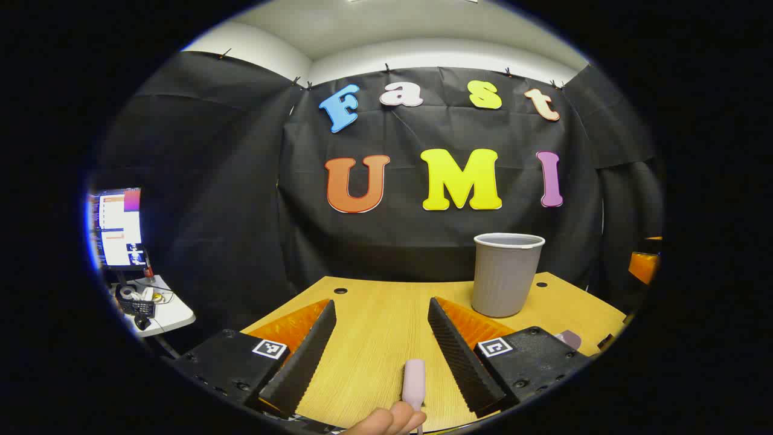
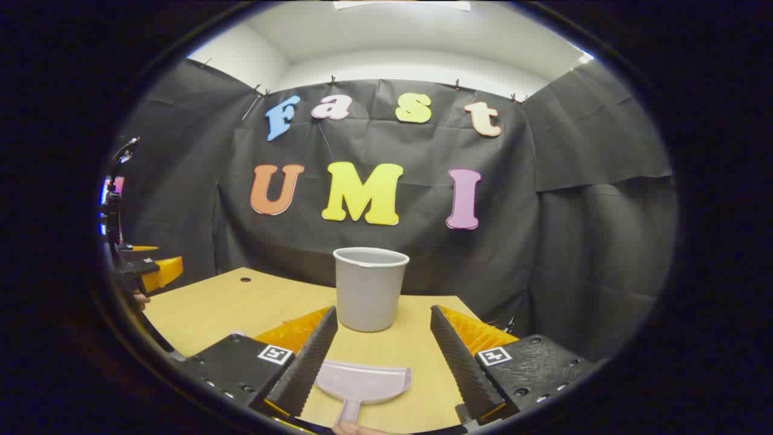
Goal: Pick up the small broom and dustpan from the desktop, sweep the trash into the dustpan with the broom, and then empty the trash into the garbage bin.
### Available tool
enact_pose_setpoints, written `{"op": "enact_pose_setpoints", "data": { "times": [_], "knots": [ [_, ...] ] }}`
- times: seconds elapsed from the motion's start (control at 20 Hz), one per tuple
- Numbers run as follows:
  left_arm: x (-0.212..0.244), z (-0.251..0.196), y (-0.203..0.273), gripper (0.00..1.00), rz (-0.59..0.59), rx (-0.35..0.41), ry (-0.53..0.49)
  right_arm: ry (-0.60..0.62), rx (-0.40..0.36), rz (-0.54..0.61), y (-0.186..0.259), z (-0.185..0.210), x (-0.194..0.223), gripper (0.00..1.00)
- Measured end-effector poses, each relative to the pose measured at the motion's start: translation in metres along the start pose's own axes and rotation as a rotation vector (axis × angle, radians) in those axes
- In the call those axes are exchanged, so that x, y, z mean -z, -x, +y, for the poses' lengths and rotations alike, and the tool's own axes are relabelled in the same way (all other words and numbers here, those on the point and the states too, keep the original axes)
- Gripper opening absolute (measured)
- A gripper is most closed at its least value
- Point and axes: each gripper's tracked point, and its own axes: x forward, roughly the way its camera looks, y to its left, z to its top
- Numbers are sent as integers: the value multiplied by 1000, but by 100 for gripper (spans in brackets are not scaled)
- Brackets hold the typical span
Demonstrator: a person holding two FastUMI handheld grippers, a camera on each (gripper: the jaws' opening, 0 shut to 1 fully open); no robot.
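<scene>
— Between the fingers of the right hand-held gripper (image 2: 382, 347), low on the wooden surface (image 2: 223, 308), lies the dustpan (image 2: 362, 380). Its pale tray faces the garbage bin (image 2: 369, 289) and its handle runs back toward the camera.

— Is it gripped?

— No. The jaws stand wide, one on each side of the tray, and neither one presses on it. A fingertip shows at the bottom edge by the handle, though I cannot tell whether it touches.

— And the broom?

— In the left gripper view a pale pink broom handle (image 1: 414, 383) lies on the surface between the spread fingers of the left hand-held gripper (image 1: 380, 347). A hand (image 1: 389, 420) shows at the bottom edge, its fingers at the near end of the handle. The bristle end is out of sight, so I cannot say how it lies.

— So that gripper is open too?

— Wide open, touching nothing.

— Where is the bin from there?

— Upright on the surface, beyond the broom handle and to its right, near the far edge. From the right gripper view it stands straight ahead, just beyond the dustpan.

— Anything else around the bin?

— Seen from the right gripper view, well to the bin's left, the other gripper shows at the rim of the picture. In the left gripper view, far to the bin's left and off the surface, a lit monitor (image 1: 118, 226) stands over a small white side table (image 1: 163, 314) with clutter on it.
</scene>
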Motion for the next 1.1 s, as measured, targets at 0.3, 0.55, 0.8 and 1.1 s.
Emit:
{"op": "enact_pose_setpoints", "data": {
  "times": [0.3, 0.55, 0.8, 1.1],
  "knots": [
    [11, -17, 2, 98, 23, 54, -14, -34, 42, 7, -1, -15, 2, 98],
    [23, -13, 0, 99, 41, 62, -30, -11, 63, 71, -7, -15, 25, 97],
    [61, -7, -6, 99, 104, 50, -25, 20, 17, 245, -14, 14, 95, 98],
    [107, -2, -13, 99, 201, 61, 0, -2, -32, 568, -15, 36, 193, 96]
  ]
}}
